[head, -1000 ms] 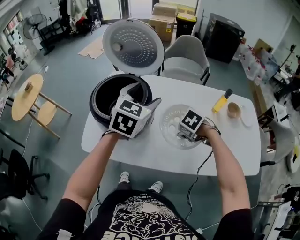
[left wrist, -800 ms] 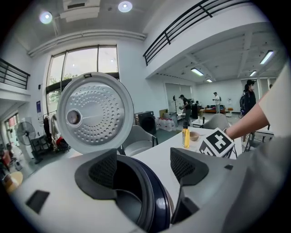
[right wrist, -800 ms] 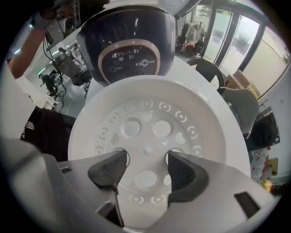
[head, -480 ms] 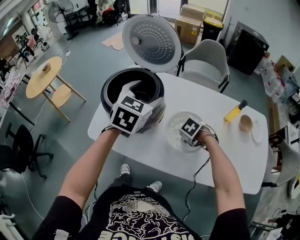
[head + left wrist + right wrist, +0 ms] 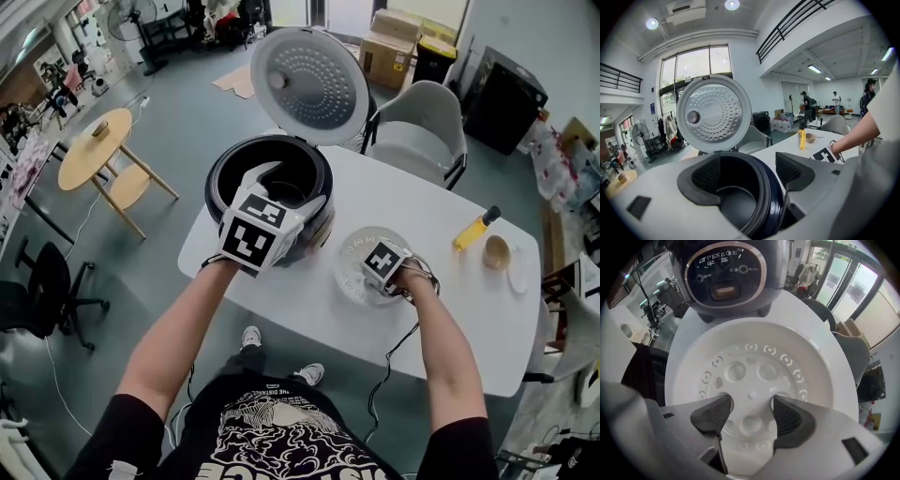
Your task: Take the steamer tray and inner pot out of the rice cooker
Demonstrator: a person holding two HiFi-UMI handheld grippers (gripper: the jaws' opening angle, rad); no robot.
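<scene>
On the white surface (image 5: 441, 314), as the head view shows it, the steamer tray (image 5: 356, 251) lies flat just beside the rice cooker (image 5: 223, 173), so that half of the job looks done. Your right gripper (image 5: 382, 272) points down into the tray. Your left gripper (image 5: 287, 189) reaches over the cooker's near rim, with the open lid (image 5: 309, 84) standing behind it.

Through the left gripper view, your jaws are spread and grasp nothing. The near rim runs between them, with one pad (image 5: 705, 176) over the hollow and the other outside the wall. The inner pot (image 5: 733, 206) sits down in the cooker, so taking it out looks like the step in hand. Whether your jaws straddle the pot's own lip or the housing's thicker collar cannot be told from here. Check that before you close, and sink a little if you need to. Clamp firmly, then lift straight up so the pot neither scrapes the wall nor tips toward the lid.

Through the right gripper view, your jaws are released and hang apart over the tray's perforated floor. Its small centre nub lies between them and neither pad presses on anything. The tray rests level in front of the cooker's control panel. Raise this hand straight up so a pad does not snag a hole and drag the tray. It could then steady the cooker body while the pot comes out.
</scene>
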